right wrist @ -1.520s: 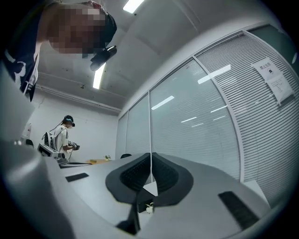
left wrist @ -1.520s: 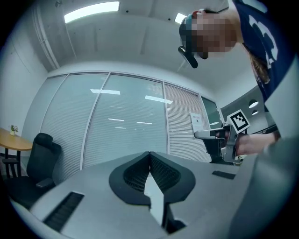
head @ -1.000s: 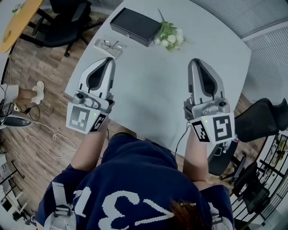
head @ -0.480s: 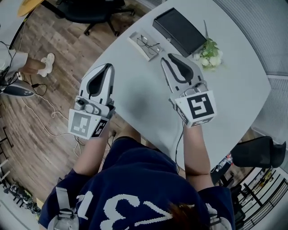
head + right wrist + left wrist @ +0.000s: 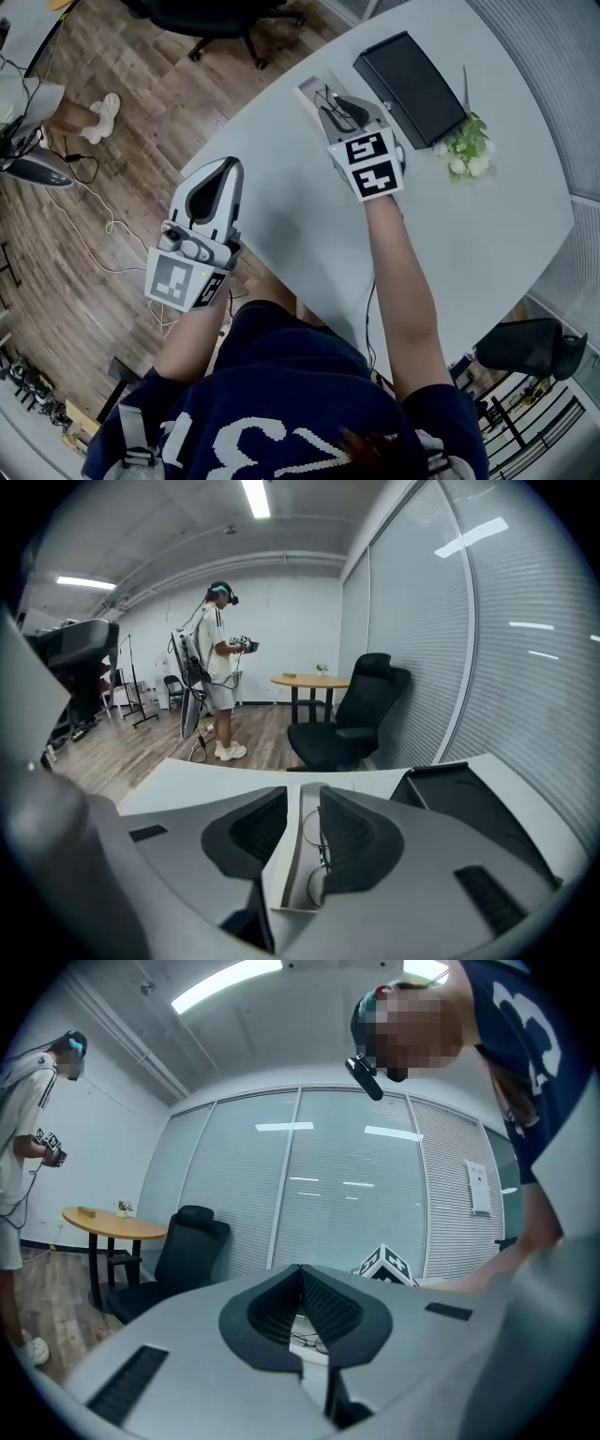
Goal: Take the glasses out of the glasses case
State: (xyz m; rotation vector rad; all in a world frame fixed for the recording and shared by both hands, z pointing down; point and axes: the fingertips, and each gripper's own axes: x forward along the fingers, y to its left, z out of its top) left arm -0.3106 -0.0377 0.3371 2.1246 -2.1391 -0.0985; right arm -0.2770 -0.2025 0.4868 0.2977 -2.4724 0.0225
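Note:
The open pale glasses case (image 5: 309, 90) lies near the far edge of the white table (image 5: 309, 225), with thin wire glasses (image 5: 327, 96) in it. My right gripper (image 5: 339, 106) hangs over the case, tilted down. Its jaws are opening and stand on either side of the glasses (image 5: 317, 853) and the case (image 5: 289, 855), the pads not touching them; the right gripper (image 5: 302, 797) holds nothing. My left gripper (image 5: 228, 166) is level at the table's left edge, well short of the case, shut and empty. Past the left gripper (image 5: 300, 1271) the glasses (image 5: 306, 1340) show faintly.
A black flat box (image 5: 410, 86) lies just right of the case, with a small bunch of flowers (image 5: 467, 151) beyond it. A black office chair (image 5: 349, 719) and a round wooden table (image 5: 309, 680) stand off the far side. Another person (image 5: 217, 667) stands on the wood floor.
My right gripper swung from the near right of the table across to the case and dipped down, and its jaws parted. The left gripper shifted slightly toward the table's left edge.

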